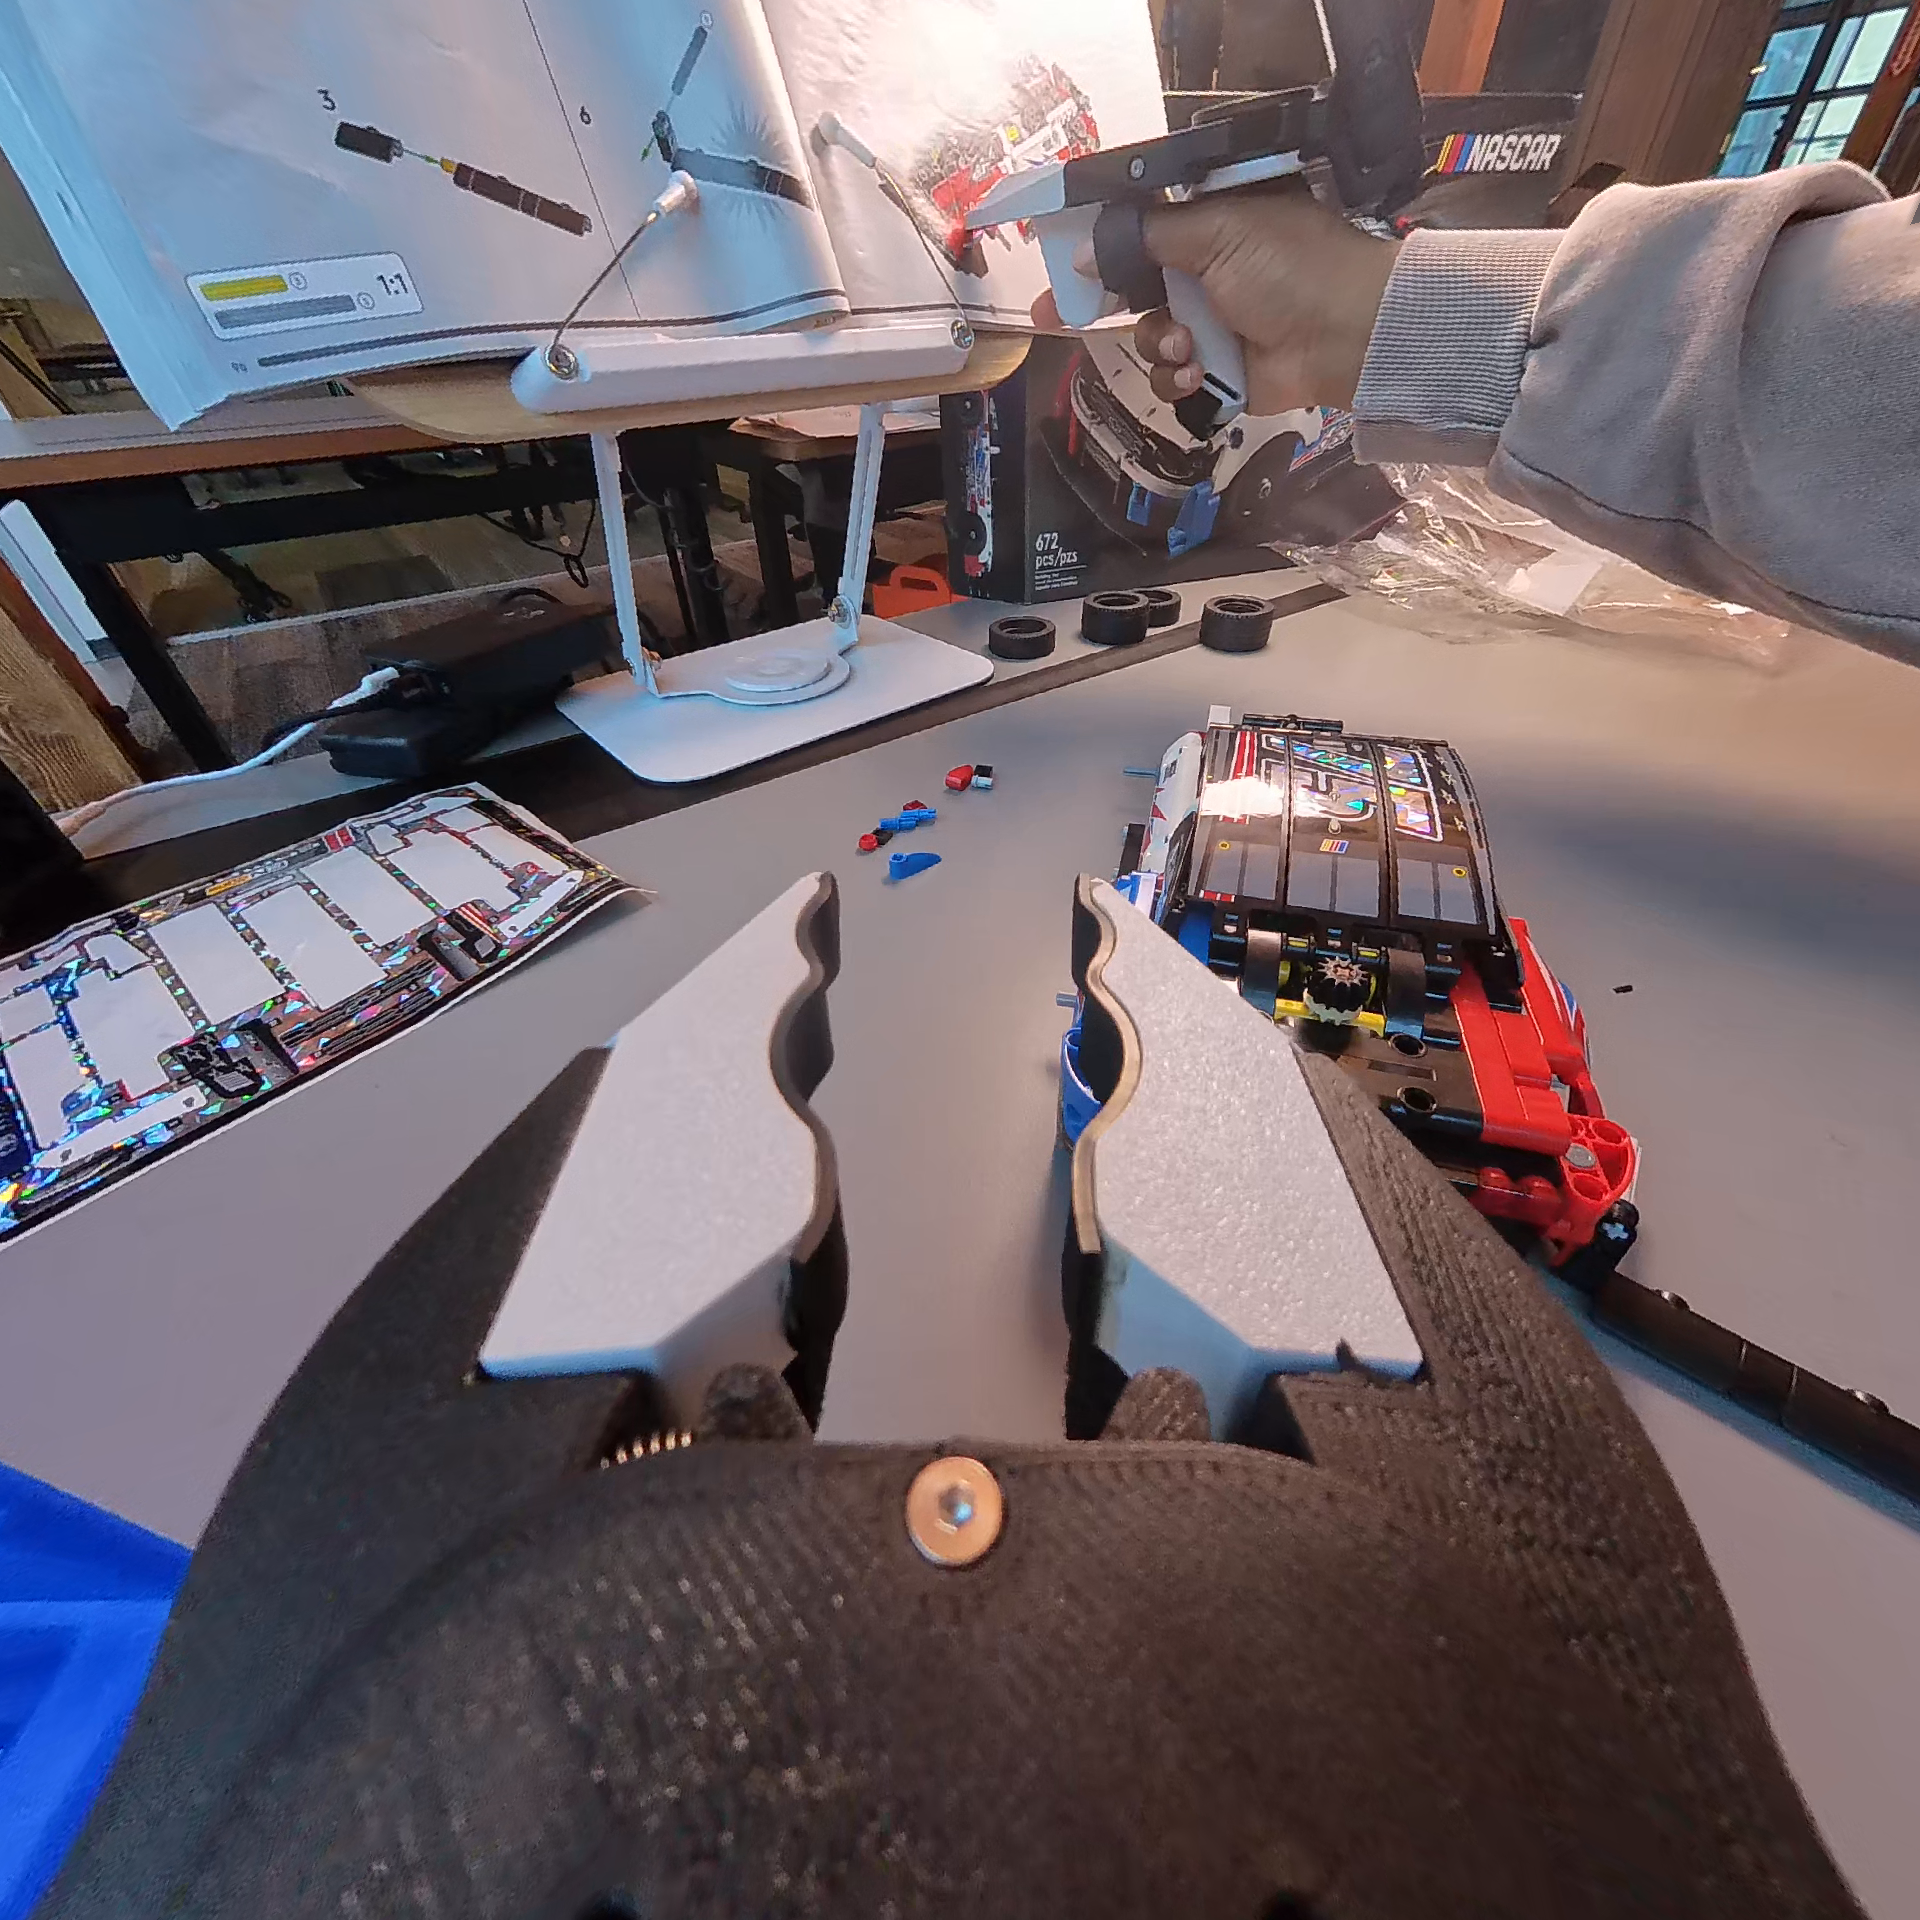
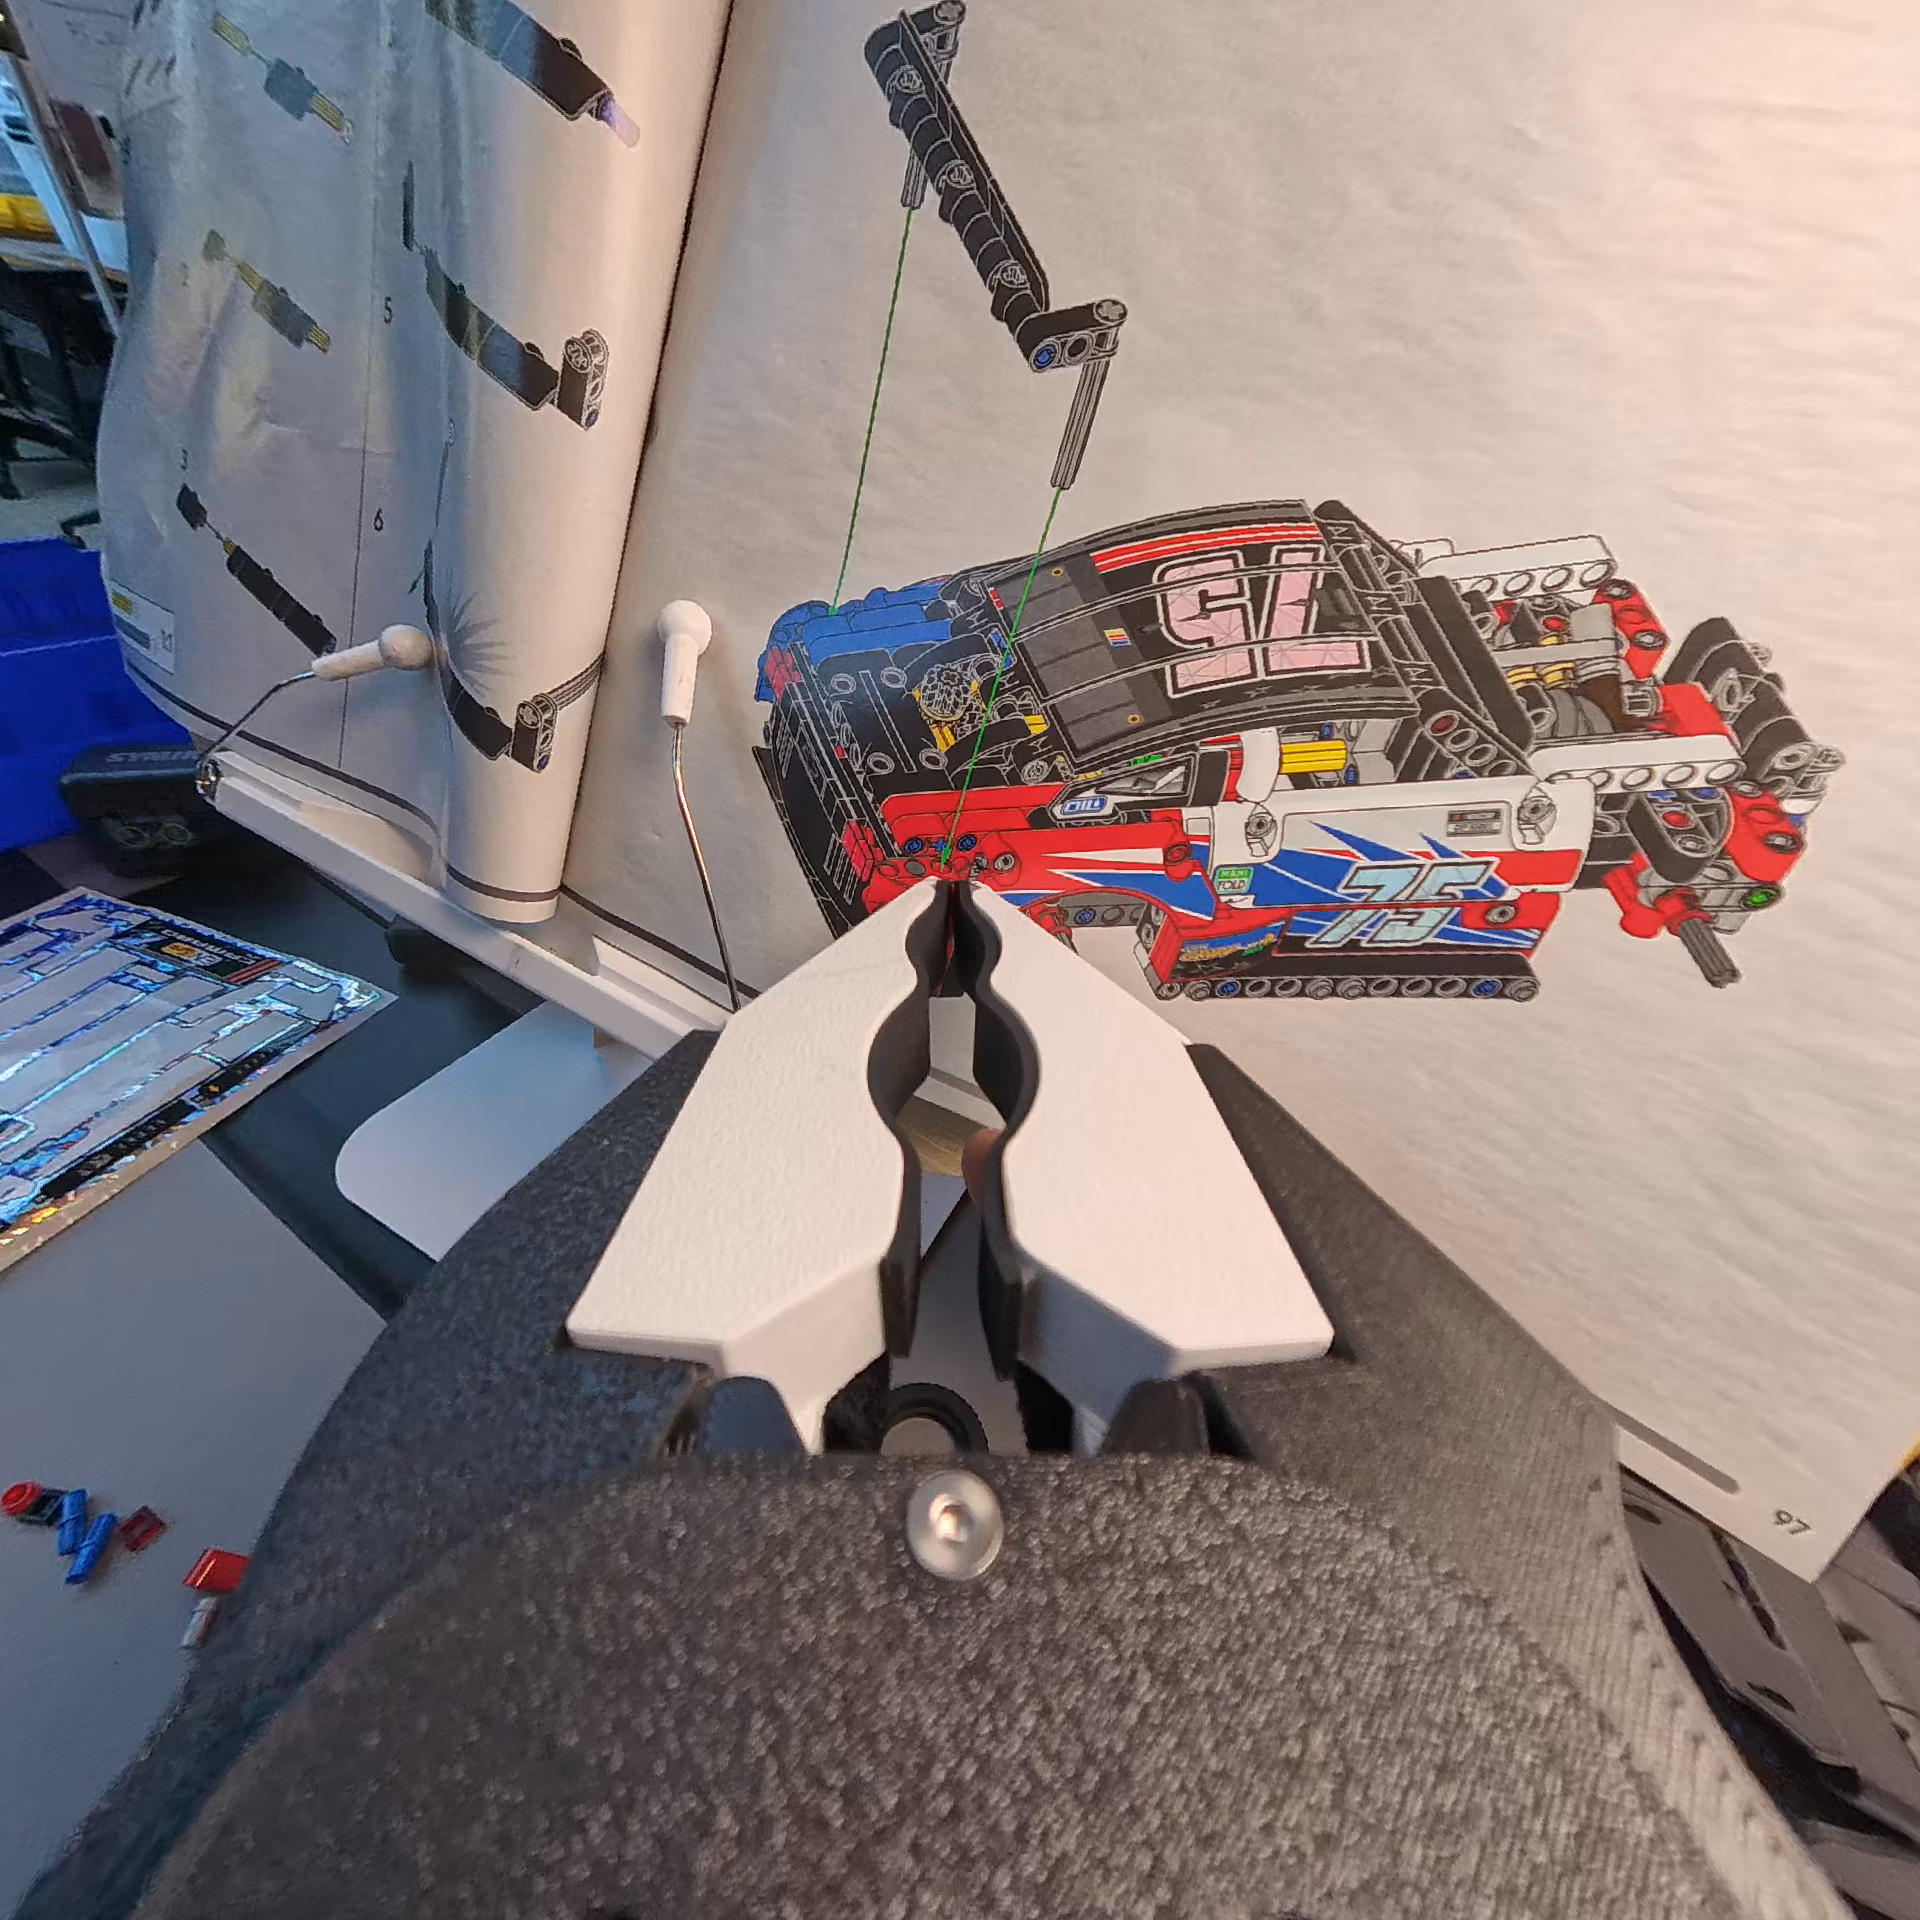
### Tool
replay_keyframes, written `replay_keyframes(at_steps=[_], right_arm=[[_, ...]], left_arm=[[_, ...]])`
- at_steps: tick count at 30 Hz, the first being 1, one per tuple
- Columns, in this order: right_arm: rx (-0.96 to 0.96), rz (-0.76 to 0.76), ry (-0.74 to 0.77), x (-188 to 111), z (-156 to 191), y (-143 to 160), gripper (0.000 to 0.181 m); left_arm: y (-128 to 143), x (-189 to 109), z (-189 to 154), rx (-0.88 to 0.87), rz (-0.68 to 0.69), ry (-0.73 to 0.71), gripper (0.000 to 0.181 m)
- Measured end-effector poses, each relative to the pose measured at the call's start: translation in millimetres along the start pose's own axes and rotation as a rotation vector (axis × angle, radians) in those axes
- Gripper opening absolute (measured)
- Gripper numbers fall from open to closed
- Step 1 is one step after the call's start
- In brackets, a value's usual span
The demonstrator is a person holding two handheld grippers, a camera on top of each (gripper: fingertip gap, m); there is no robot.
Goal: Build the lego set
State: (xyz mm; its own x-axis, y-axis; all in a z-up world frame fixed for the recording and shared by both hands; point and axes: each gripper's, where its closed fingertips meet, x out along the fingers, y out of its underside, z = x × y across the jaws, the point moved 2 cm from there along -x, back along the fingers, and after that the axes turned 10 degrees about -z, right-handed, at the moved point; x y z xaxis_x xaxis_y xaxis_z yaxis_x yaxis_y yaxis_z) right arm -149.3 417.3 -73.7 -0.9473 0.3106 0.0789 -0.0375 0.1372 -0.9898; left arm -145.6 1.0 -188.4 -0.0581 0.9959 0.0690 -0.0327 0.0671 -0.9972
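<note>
The partly built Lego car [image 1: 1351, 914], with a black stickered roof and a red end, lies on the grey table [image 1: 727, 1195] just right of my left gripper [image 1: 956, 904]. That gripper is open and empty, low over the table. My right gripper [image 2: 951, 899] is shut with nothing held, its tips against the open instruction booklet [image 2: 1351, 312] at the printed car picture. It also shows in the left wrist view [image 1: 977, 216], held by a hand in a grey sleeve. Small red, blue and white loose pieces [image 1: 914, 821] lie beyond the left fingers and show in the right wrist view [image 2: 83, 1527].
The booklet rests on a white stand [image 1: 769, 696] with wire page clips [image 2: 681, 655]. A shiny sticker sheet [image 1: 260, 987] lies at the left. Black tyres [image 1: 1122, 618], the set's box [image 1: 1091, 488] and a plastic bag [image 1: 1507, 561] sit behind. A long black beam [image 1: 1766, 1392] lies at the right. Across from one pair of fingers to the other is roughly 40 centimeters.
</note>
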Motion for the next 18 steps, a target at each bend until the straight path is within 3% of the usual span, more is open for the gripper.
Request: replay_keyframes(at_steps=[18], right_arm=[[-0.093,0.016,0.009,1.1,2.4,1.0,0.0]], left_arm=[[-0.1,-0.3,-0.1,0.0,0.002,0.001,0.044]])
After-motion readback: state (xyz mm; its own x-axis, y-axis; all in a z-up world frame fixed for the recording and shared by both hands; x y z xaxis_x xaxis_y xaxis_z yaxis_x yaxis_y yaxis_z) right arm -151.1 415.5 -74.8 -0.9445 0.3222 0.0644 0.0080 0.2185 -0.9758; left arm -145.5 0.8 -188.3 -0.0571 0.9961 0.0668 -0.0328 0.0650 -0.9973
